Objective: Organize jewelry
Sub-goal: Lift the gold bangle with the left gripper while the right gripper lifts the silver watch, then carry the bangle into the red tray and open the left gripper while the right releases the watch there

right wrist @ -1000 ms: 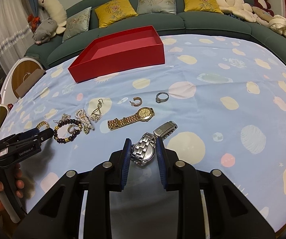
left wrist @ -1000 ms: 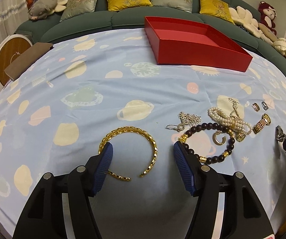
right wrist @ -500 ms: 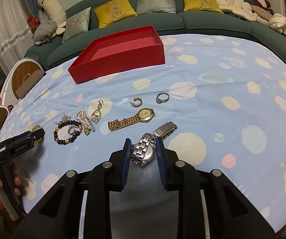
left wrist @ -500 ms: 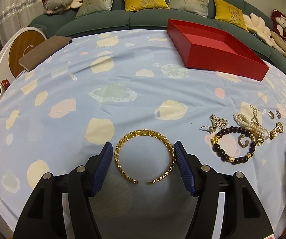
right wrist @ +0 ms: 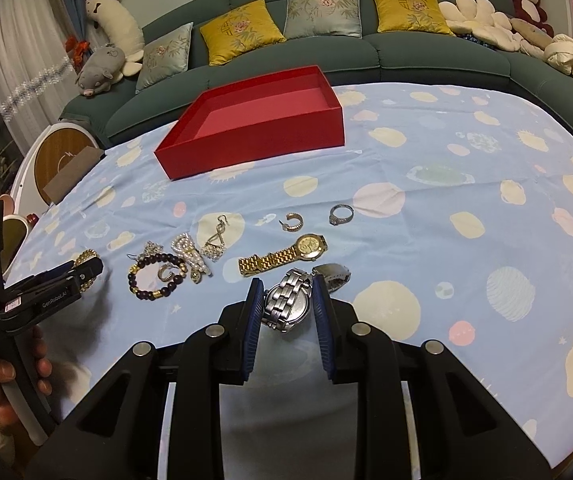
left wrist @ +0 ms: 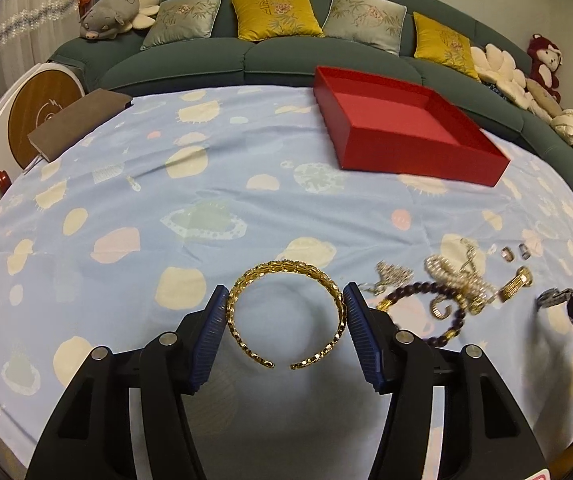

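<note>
Setting: blue patterned cloth is covering a table in front of a green sofa; the red tray is serving as the landmark.
Red tray: it is sitting at the far side of the cloth, and its pink floor is showing nothing inside.
Left gripper: its jaws are closing around the gold bangle, both blue pads touching the bangle's sides; it is holding this well in front of the tray, on the viewer's side.
Right gripper: it is pinching the silver watch between narrowly set pads, also in front of the tray.
Left on the cloth: a gold watch, two rings, a dark bead bracelet, a pearl piece and small chains are lying in a row between the tray and the grippers.
Progress: the job is looking barely begun, since no piece is lying in the tray.
Remaining: both gripped pieces are likely needing to travel to the tray, then every loose piece after them.
</note>
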